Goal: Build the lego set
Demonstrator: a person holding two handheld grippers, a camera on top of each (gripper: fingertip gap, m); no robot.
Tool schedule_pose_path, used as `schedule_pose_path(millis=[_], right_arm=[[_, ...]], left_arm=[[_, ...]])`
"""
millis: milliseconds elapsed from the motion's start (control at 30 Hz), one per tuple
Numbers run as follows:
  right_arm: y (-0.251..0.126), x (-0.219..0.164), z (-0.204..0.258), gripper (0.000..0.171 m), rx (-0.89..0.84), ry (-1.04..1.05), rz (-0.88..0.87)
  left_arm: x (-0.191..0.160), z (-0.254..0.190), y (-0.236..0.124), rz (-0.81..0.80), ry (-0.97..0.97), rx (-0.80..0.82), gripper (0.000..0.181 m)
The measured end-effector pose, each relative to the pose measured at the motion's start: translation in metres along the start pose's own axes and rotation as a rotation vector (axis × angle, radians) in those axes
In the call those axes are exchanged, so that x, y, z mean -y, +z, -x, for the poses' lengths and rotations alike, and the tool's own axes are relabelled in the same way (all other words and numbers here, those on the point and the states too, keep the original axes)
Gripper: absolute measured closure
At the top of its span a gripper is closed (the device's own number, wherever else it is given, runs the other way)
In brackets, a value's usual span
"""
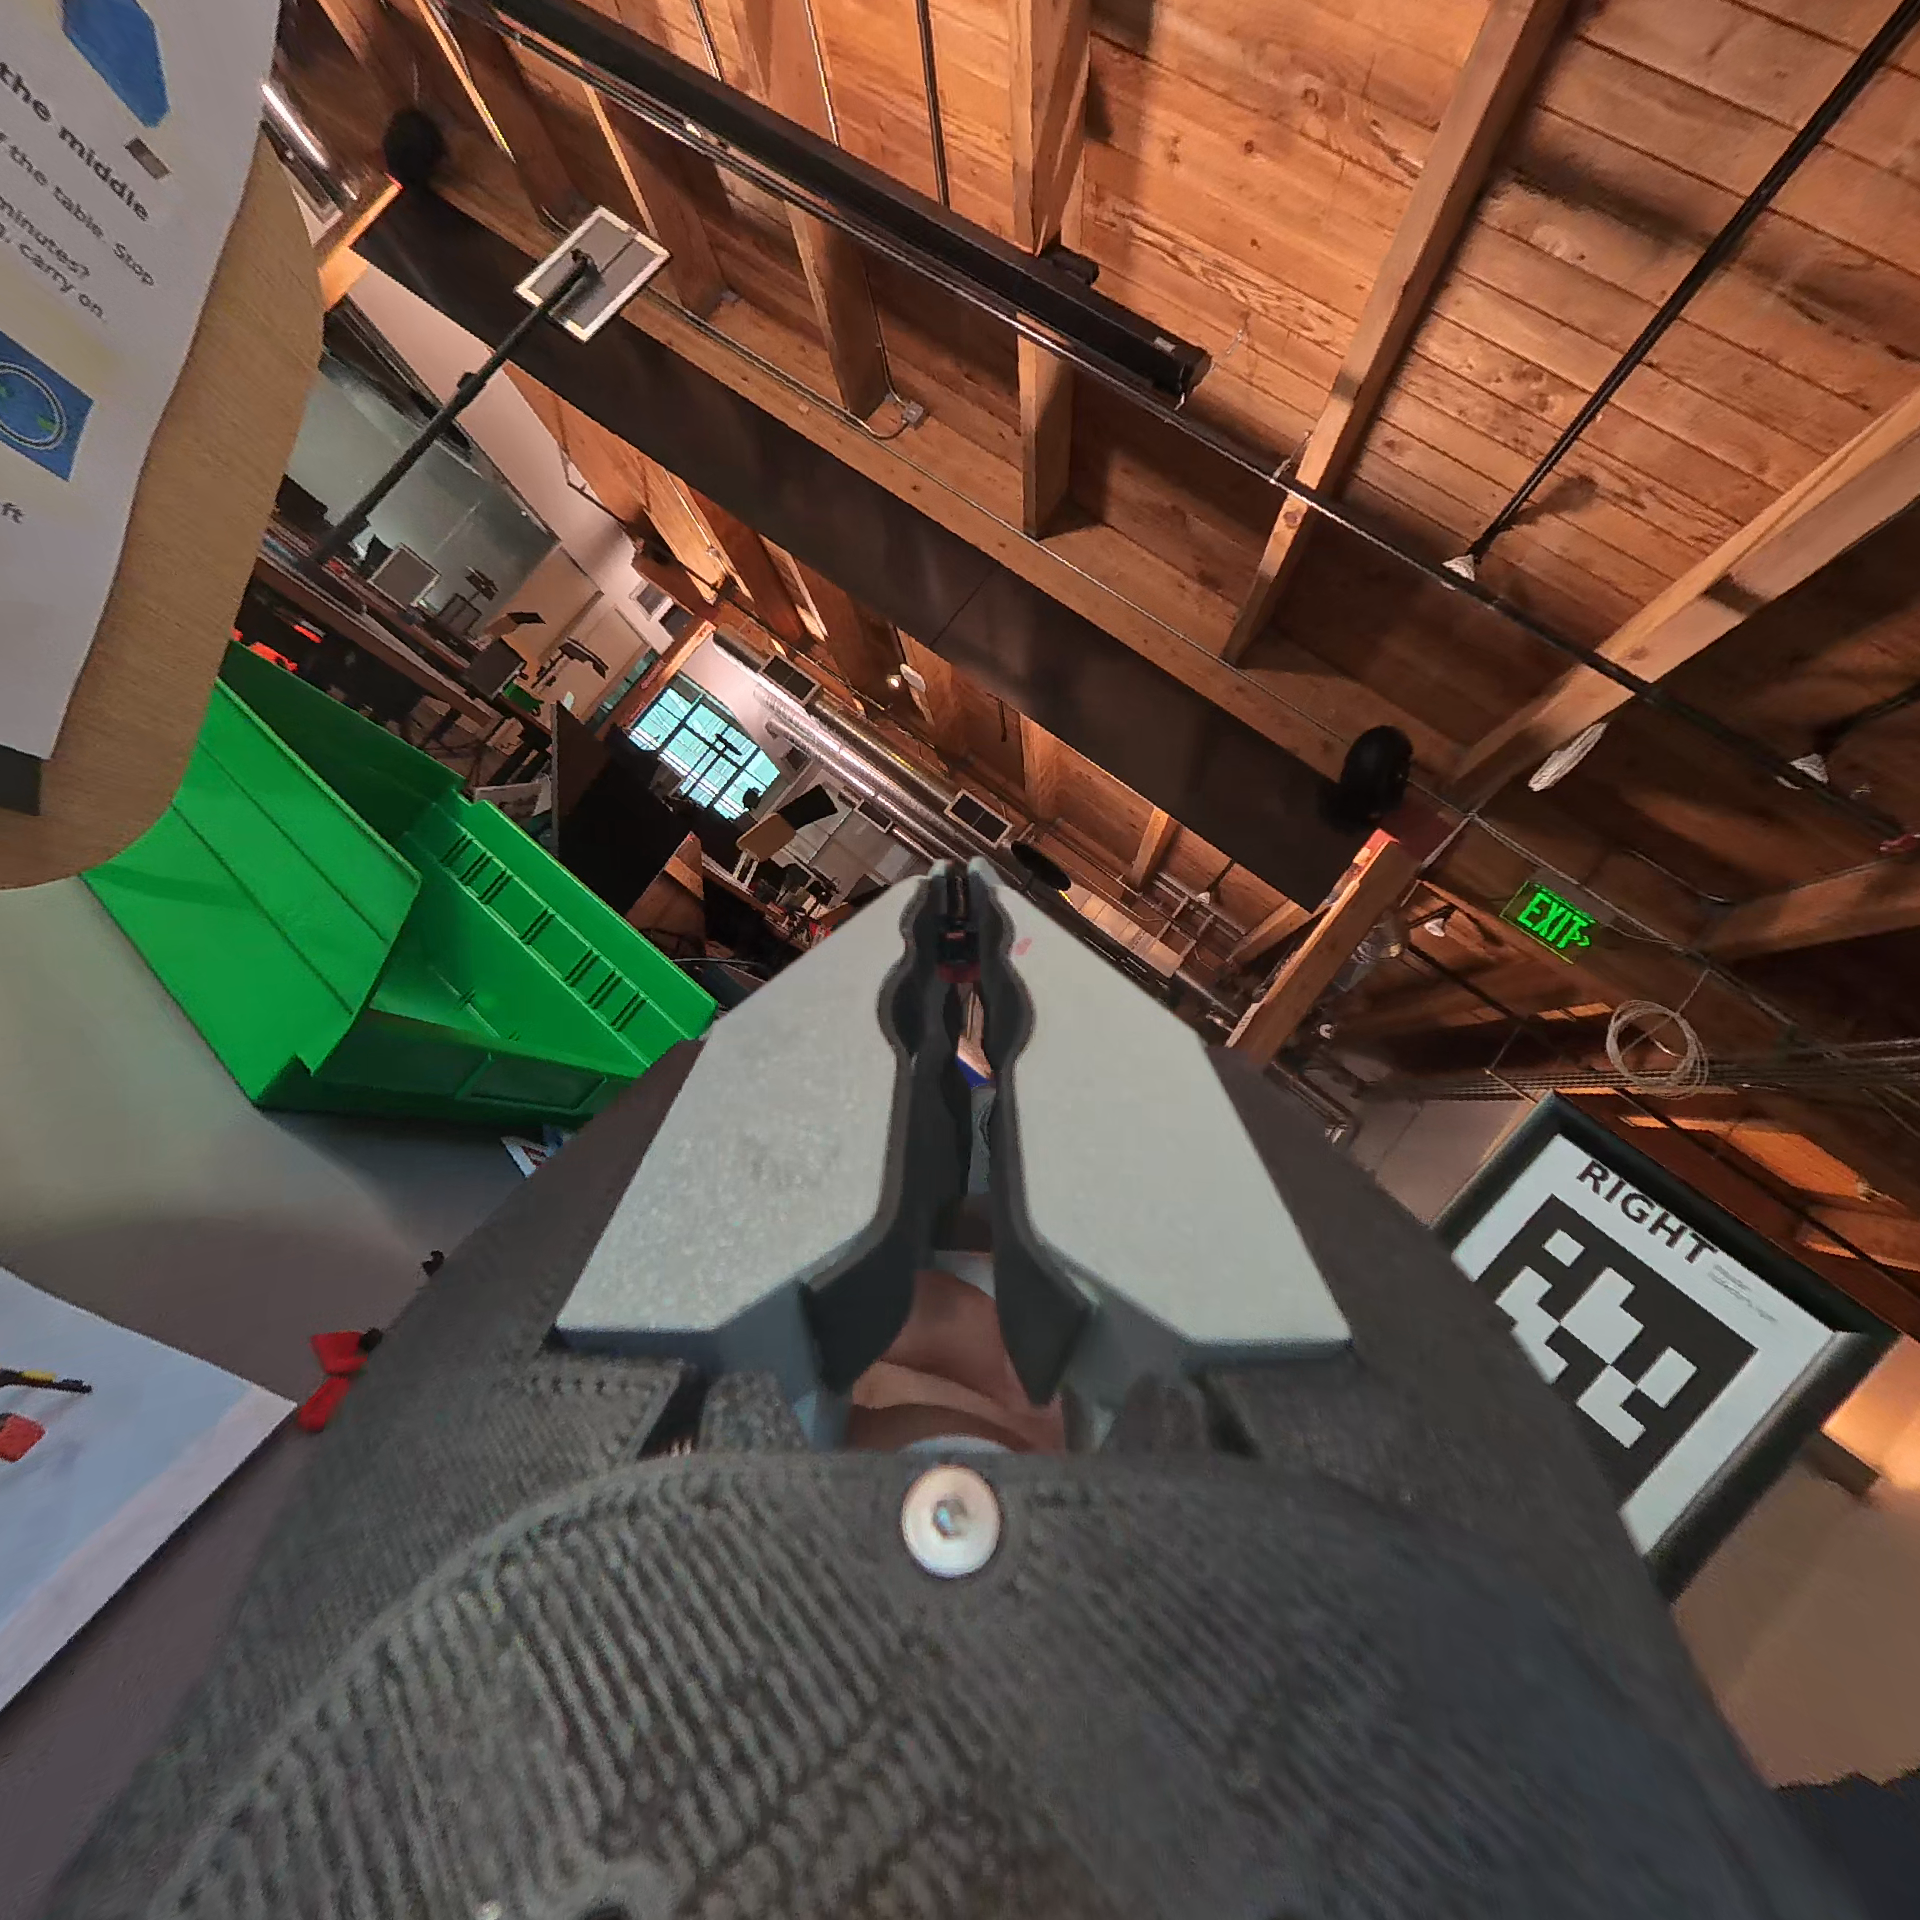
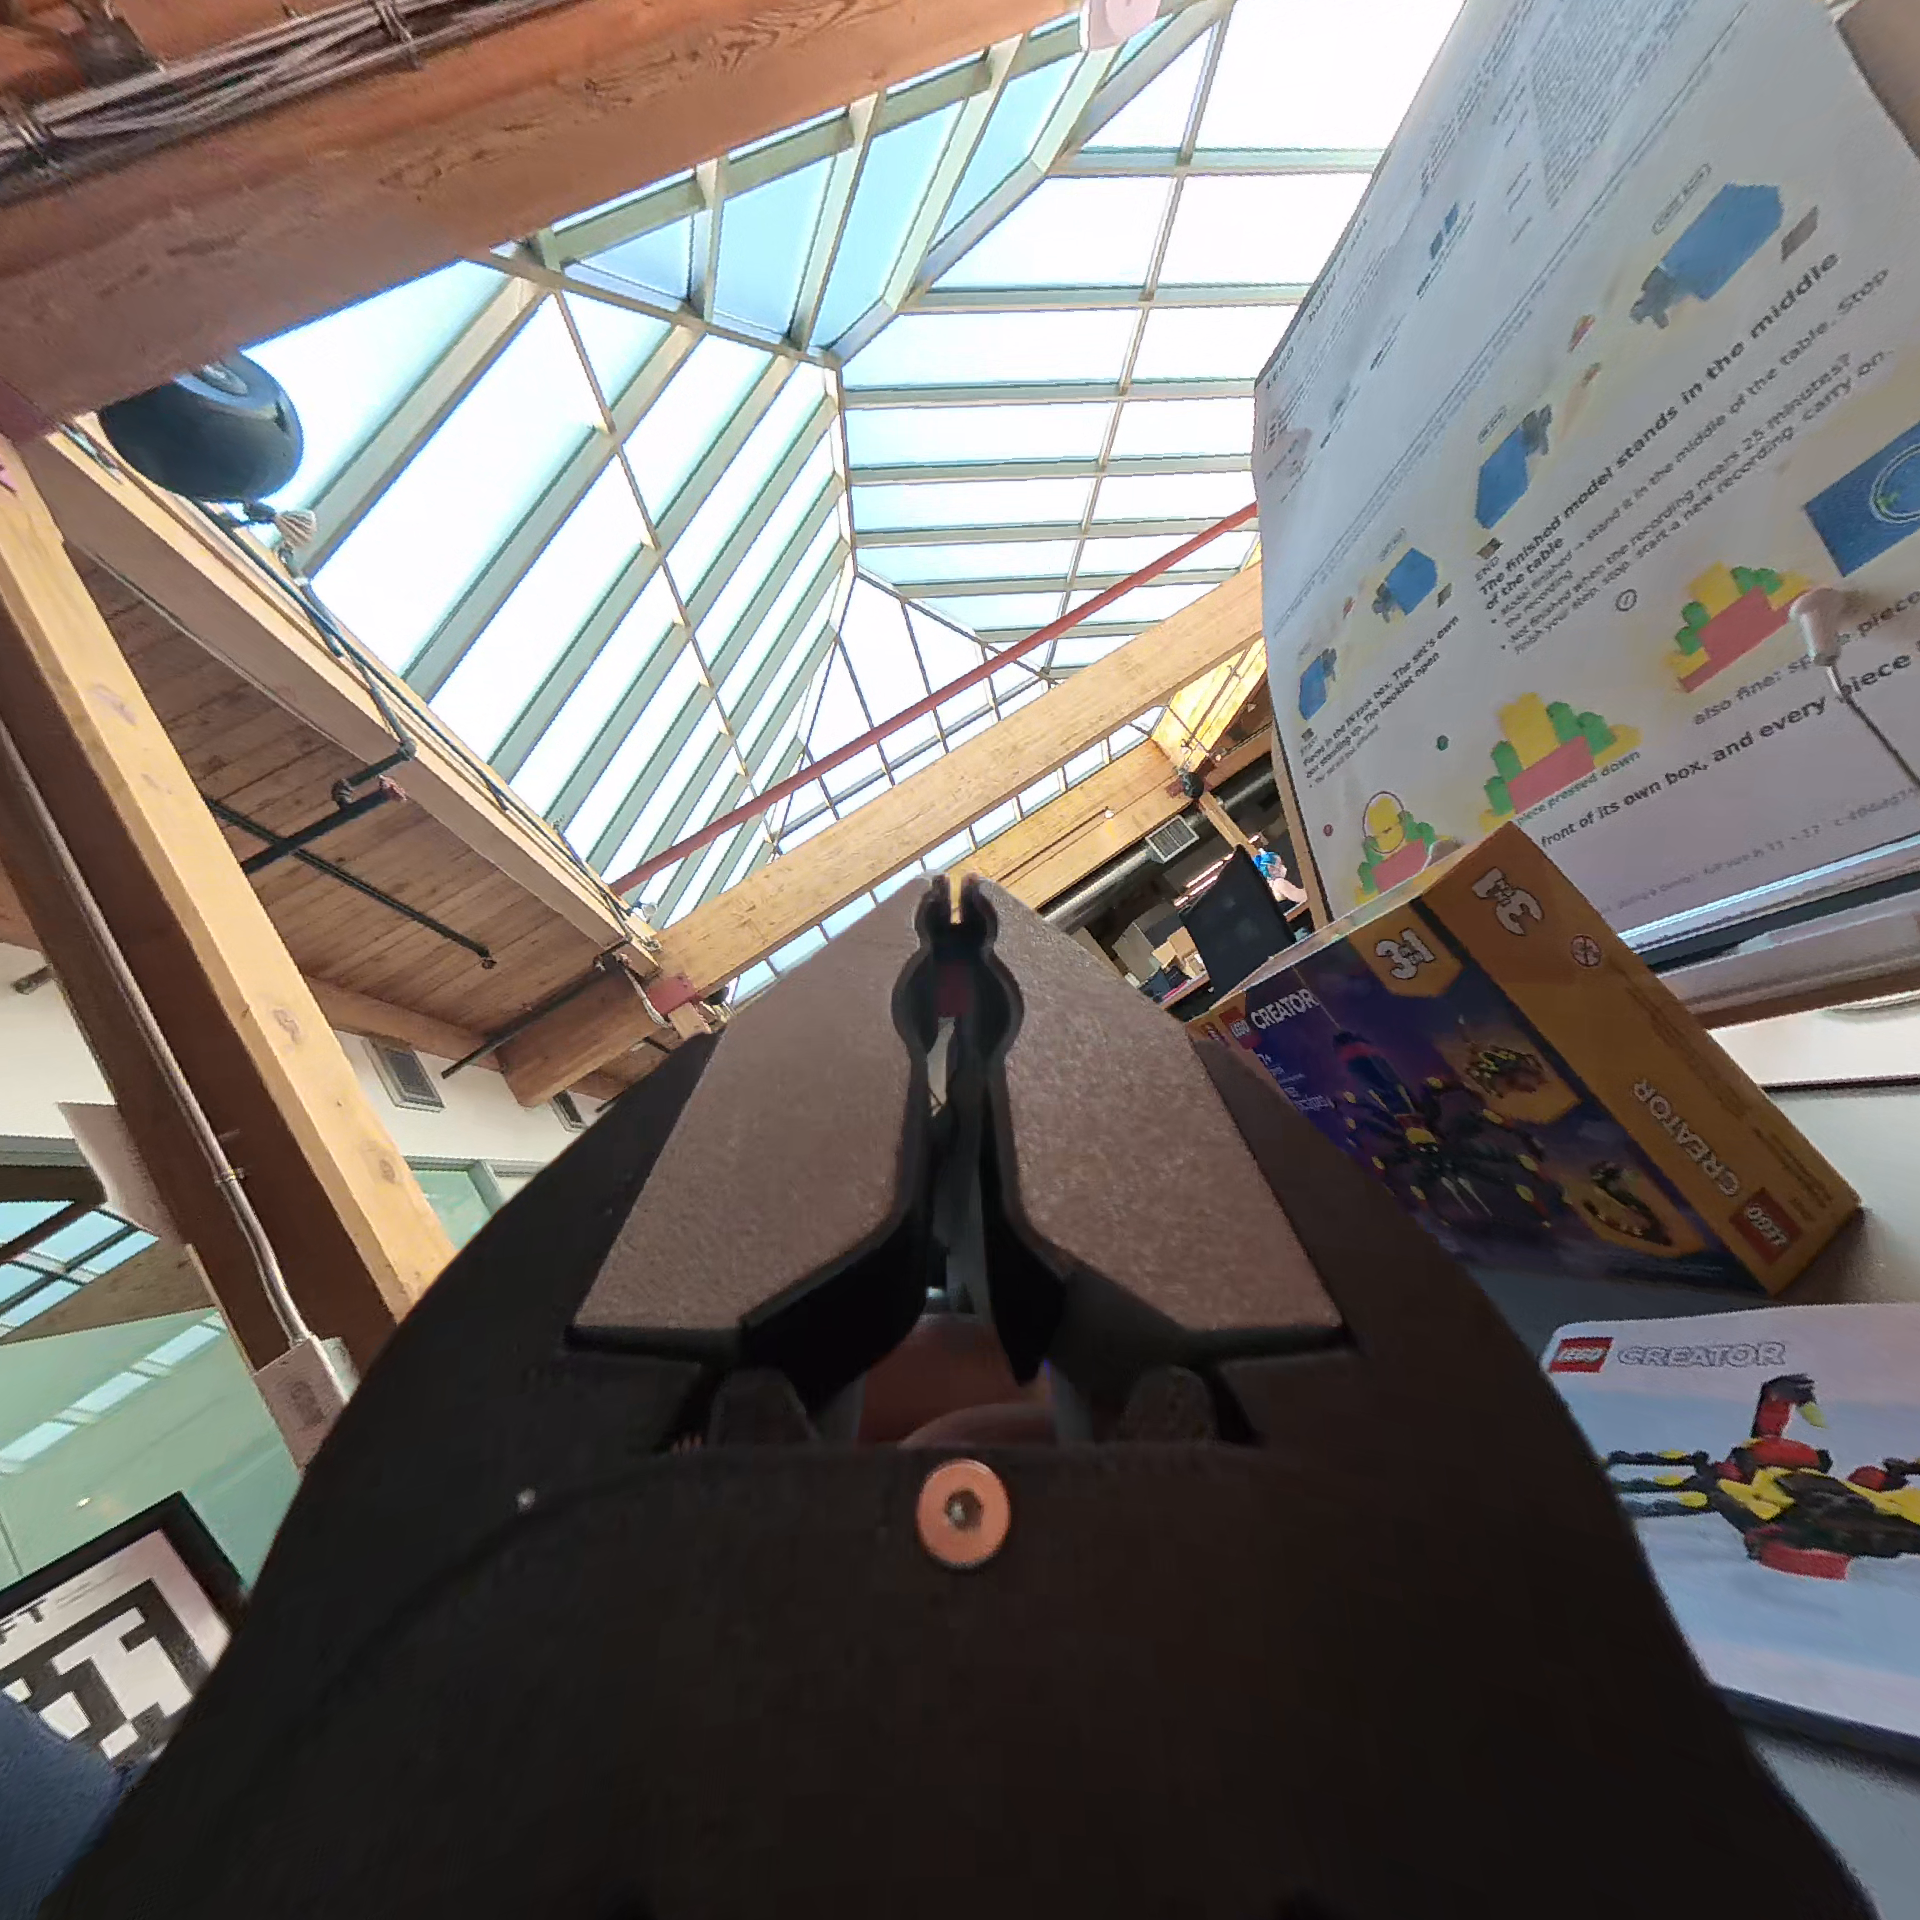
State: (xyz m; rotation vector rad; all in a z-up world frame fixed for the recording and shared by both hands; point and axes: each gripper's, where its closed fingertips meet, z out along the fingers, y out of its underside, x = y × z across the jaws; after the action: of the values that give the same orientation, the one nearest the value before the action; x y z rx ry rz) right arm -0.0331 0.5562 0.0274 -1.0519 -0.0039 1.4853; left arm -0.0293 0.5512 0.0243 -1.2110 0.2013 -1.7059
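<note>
Pinching together, both tongs [image 1: 958, 878] [image 2: 954, 891] hide whatever they grip.

Exposed wooden ceiling planks [image 1: 1351, 208] and heavy timber beams [image 2: 987, 748] run overhead. A large glass skylight [image 2: 831, 416] floods daylight in. A green lit exit sign [image 1: 1551, 918] hangs near a wooden post [image 1: 1320, 951].

Grey table [image 1: 156, 1195] w/ green bin [image 1: 395, 935], red pieces [image 1: 332, 1371], booklet [image 2: 1766, 1538] & set box [image 2: 1538, 1070].

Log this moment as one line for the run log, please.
left claw: shut, aimed at ceiling | right claw: shut, aimed at skylight | lego box: on table | booklet: closed | green tray: untouched
</note>
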Motion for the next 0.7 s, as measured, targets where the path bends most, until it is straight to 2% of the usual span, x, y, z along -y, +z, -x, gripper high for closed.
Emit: schedule_pose_path(millis=[233,367,467,567,633,700], right_arm=[[-0.003,-0.004,0.0,0.171,0.001,-0.01,0.014],[-0.006,0.008,0.006,0.171,0.052,-0.025,0.003],[-0.008,0.013,0.008,0.171,0.065,-0.044,0.006],[-0.009,0.019,0.008,0.171,0.087,-0.039,0.045],[-0.01,0.023,0.009,0.171,0.102,-0.053,0.065],[-0.011,0.025,0.008,0.171,0.086,-0.072,0.082]], left_arm=[[0.008,-0.001,0.0,-0.034,0.028,-0.003,0.181],[-0.006,-0.012,0.004,0.105,0.108,-0.058,0.181],[-0.011,-0.015,0.003,0.173,-0.008,-0.115,0.181],[-0.01,-0.014,-0.002,0.228,-0.063,-0.144,0.172],[-0.013,-0.009,-0.003,0.278,-0.047,-0.12,0.16],[-0.016,-0.013,-0.003,0.303,-0.043,-0.148,0.158]])
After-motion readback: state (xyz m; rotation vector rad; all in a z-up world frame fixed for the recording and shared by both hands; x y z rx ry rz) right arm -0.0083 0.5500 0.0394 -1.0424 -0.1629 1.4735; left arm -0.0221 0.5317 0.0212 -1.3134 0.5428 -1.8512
